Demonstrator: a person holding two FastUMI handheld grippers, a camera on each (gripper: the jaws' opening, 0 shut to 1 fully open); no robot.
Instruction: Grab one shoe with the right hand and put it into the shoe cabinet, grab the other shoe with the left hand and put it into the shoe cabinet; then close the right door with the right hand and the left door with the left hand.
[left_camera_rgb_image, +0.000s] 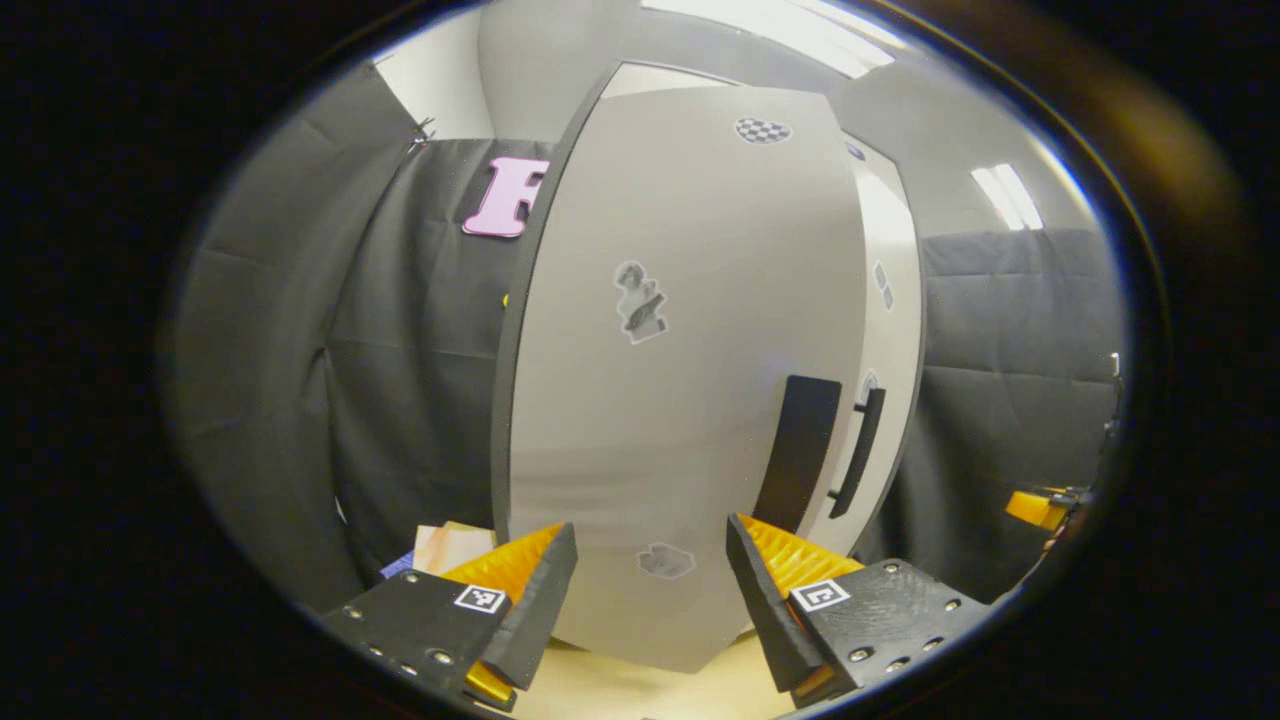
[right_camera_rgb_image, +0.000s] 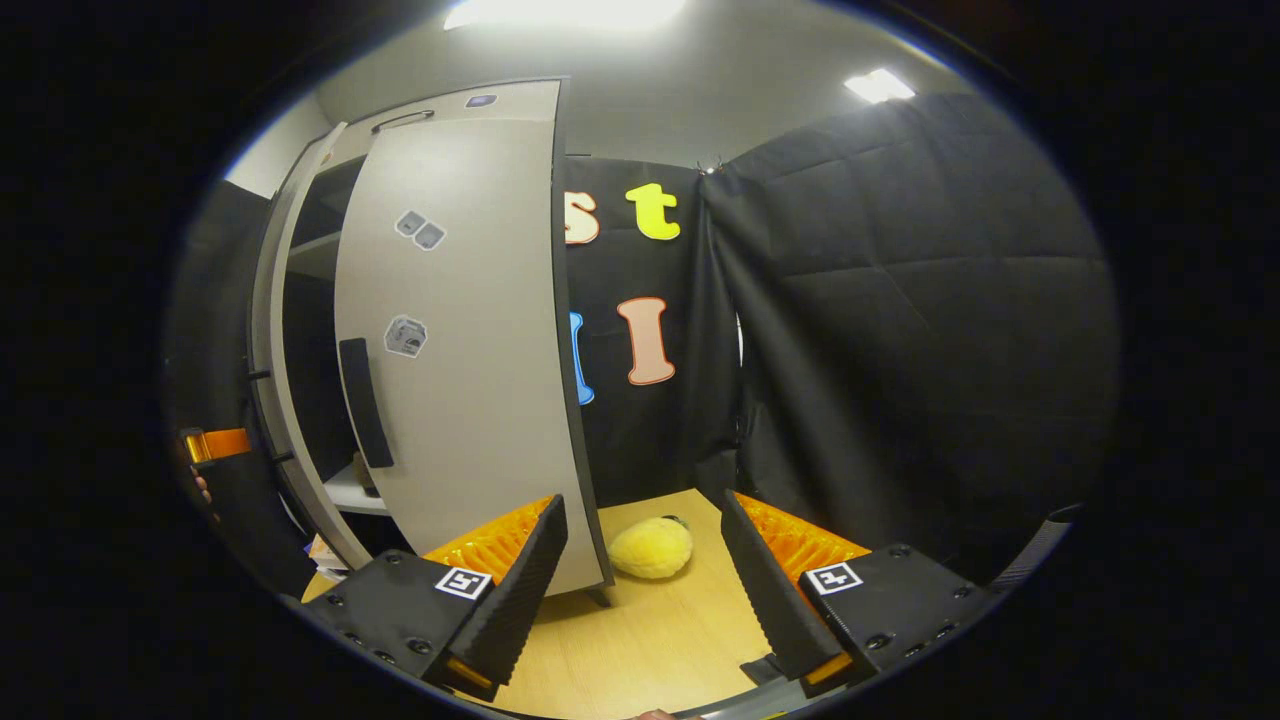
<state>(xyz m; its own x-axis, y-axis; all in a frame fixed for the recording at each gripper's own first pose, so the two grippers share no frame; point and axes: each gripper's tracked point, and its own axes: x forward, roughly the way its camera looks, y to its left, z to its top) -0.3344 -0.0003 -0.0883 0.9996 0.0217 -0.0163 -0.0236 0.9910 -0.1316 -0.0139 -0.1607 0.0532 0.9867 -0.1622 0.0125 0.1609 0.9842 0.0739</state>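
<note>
Left gripper (left_camera_rgb_image: 650, 590): fingers spread, empty, close to the left door (left_camera_rgb_image: 680, 400), which is nearly shut. Right gripper (right_camera_rgb_image: 640, 590): fingers spread, empty, above the counter (right_camera_rgb_image: 640, 640). Beyond it, the right door (right_camera_rgb_image: 470, 380) stands ajar, the cabinet shelf (right_camera_rgb_image: 350, 490) dark behind; shoes not discernible. Risk: pushing the left door home first could block the right.

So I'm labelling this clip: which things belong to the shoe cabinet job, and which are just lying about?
Job:
left door
right door
left claw, open
right claw, open

Lying about:
yellow fluffy thing on the floor
papers beside the cabinet
</note>
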